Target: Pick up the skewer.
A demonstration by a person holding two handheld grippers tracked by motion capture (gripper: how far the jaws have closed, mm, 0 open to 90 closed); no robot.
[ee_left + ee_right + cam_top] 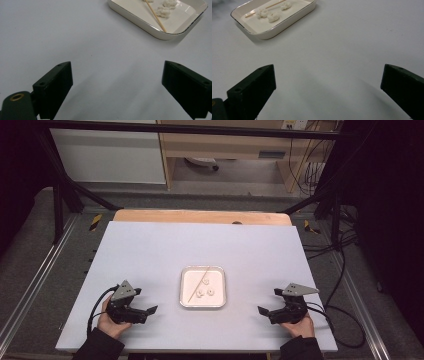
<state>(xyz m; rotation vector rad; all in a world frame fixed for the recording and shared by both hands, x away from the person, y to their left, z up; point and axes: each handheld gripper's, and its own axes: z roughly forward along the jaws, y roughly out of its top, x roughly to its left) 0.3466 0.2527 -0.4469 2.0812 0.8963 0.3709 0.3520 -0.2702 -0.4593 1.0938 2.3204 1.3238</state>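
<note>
Overhead, both claws (spread wide) flank the tray [218, 292].

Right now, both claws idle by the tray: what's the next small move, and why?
Probably ease the right claw toward the tray to reach the wooden skewer. Both claws stand open and hold nothing, the left claw included, and the skewer lies slantwise in the tray beside three white pieces, untouched.
</note>
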